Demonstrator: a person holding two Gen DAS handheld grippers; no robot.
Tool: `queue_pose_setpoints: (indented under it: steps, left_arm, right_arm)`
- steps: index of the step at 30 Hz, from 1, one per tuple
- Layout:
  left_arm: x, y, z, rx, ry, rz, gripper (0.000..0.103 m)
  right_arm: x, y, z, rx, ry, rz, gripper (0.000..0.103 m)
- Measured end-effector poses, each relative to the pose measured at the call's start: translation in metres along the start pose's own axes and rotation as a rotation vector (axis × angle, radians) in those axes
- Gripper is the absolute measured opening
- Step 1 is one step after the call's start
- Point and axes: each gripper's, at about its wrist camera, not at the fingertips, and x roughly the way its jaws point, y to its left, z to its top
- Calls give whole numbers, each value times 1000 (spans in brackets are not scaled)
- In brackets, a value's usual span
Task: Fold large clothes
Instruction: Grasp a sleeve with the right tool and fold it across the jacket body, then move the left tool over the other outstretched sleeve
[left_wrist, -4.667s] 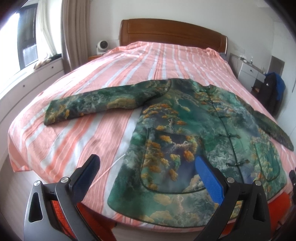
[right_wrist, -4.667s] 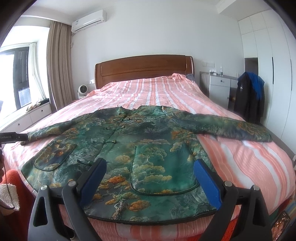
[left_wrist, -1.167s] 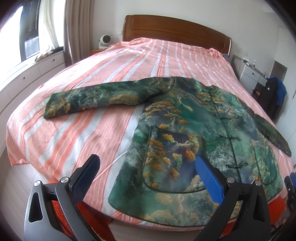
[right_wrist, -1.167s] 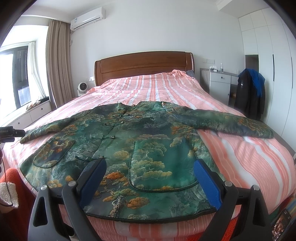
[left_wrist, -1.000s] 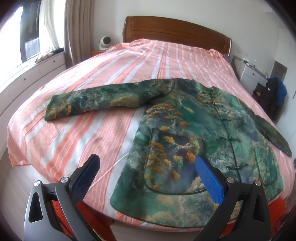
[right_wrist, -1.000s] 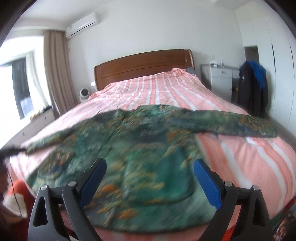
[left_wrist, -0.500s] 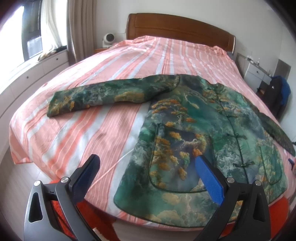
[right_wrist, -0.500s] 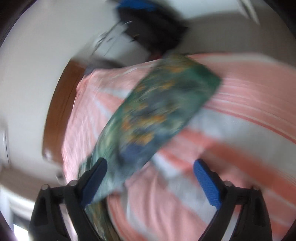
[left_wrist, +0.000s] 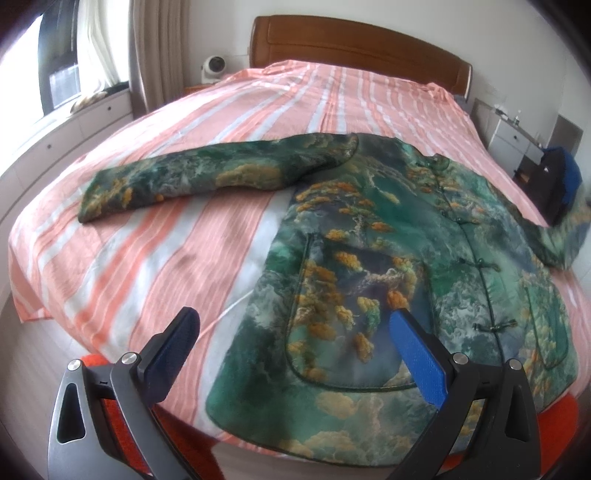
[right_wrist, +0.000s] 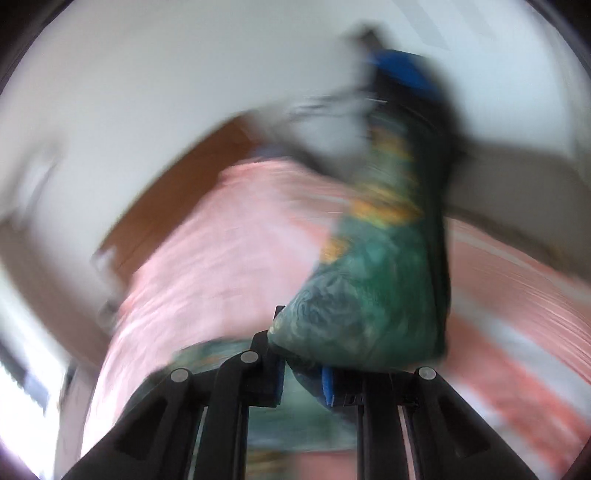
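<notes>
Left wrist view: left gripper (left_wrist: 291, 341) spread wide above jacket (left_wrist: 388, 258) (right gripper (right_wrist: 303, 380) clenched on its sleeve (right_wrist: 380, 280)).

I'm seeing jacket (left_wrist: 388, 258) lying on bed (left_wrist: 155, 258), one sleeve (left_wrist: 207, 177) stretching left; headboard (left_wrist: 354, 48) standing behind, fan (left_wrist: 213, 67) sitting behind-left.

Two handheld grippers: left gripper (left_wrist: 291, 339) and right gripper (right_wrist: 303, 376), black angular frames, silver round screws, blue ridged pads on jaws.
</notes>
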Motion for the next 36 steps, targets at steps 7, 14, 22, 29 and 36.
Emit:
queue_pose_setpoints:
  steps: [7, 14, 22, 29, 36]
  left_arm:
    - [-10, 2, -4, -5, -10, -23, 102]
    - [-15, 13, -11, -4, -7, -23, 102]
    - [-16, 2, -10, 1, -35, -32, 102]
    - [-25, -27, -6, 44, -59, -67, 102]
    - [-61, -61, 6, 39, -224, -187, 102]
  right_arm:
    - [63, 216, -87, -325, 166, 257, 19]
    - [95, 244, -204, -345, 428, 279, 83]
    - [-47, 197, -262, -456, 358, 283, 92]
    - [-148, 157, -306, -605, 181, 175, 95]
    - [-188, 136, -313, -611, 25, 69, 102]
